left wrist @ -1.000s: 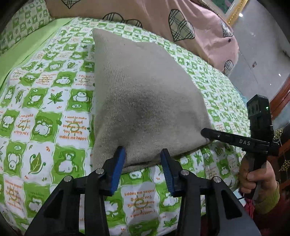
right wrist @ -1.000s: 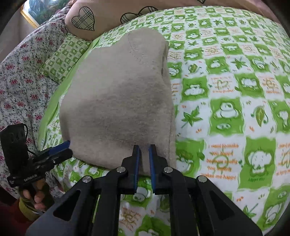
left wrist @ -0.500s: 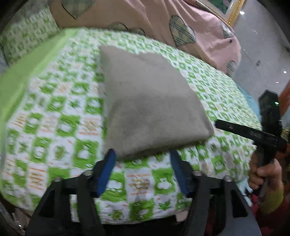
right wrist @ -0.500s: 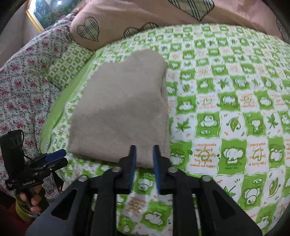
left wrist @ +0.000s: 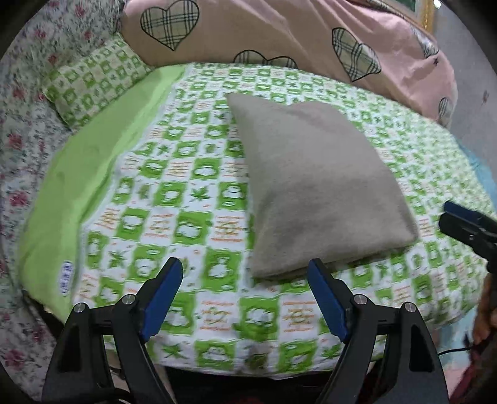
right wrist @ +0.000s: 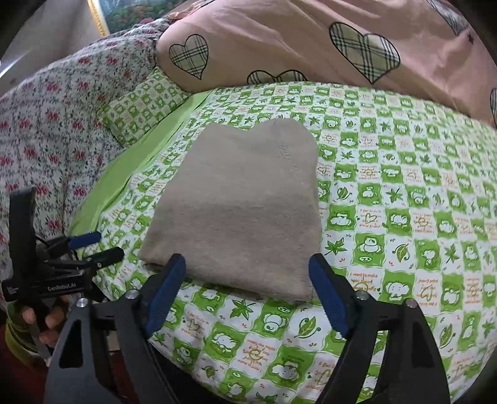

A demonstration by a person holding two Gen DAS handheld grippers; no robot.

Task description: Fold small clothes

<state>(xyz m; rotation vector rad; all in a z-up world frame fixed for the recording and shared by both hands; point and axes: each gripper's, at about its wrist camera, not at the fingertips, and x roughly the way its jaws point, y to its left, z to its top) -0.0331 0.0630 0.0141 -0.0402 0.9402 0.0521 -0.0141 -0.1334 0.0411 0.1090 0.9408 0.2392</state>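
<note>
- Garment [right wrist: 239, 205], grey and folded into a squarish pad, lies flat by the bed's [right wrist: 403, 192] near edge, long axis running away from it.
- Right tool [right wrist: 247, 286], jaws apart, straddles its near hem untouching; seemingly nearer.
- Left tool [left wrist: 245, 290], likewise spread and empty, hangs off its near-left corner.

Home bedroom: a bed w/ green-checked cartoon sheet [right wrist: 403, 192], matching small pillow [right wrist: 139, 108] & floral quilt [right wrist: 46, 133]. Pink heart-print duvet [right wrist: 310, 40] at back, gold-framed picture [right wrist: 102, 15] on wall.
</note>
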